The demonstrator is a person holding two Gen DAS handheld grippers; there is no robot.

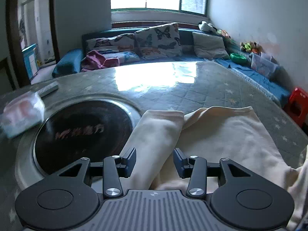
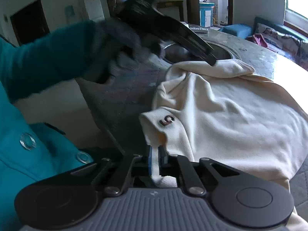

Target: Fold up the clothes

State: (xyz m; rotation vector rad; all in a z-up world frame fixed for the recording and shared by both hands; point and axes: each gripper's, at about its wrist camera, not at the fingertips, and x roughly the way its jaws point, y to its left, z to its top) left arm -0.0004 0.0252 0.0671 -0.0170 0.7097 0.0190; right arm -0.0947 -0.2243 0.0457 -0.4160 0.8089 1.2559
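A cream sweatshirt (image 1: 221, 134) lies on the round grey table (image 1: 192, 88), one sleeve (image 1: 156, 132) folded across it. My left gripper (image 1: 155, 161) is open, its jaws apart on either side of the sleeve, not pinching it. In the right wrist view the same sweatshirt (image 2: 231, 119) is bunched, with a small red mark (image 2: 167, 120) on a fold. My right gripper (image 2: 156, 156) is shut on the sweatshirt's near edge. The left gripper (image 2: 209, 59) shows there too, blurred, above the far sleeve.
A dark round hotplate (image 1: 82, 130) sits sunk in the table's middle. A plastic packet (image 1: 21, 113) and a remote (image 1: 48, 88) lie at its left. A blue sofa with cushions (image 1: 157, 40) stands behind; a red stool (image 1: 297, 104) is at right.
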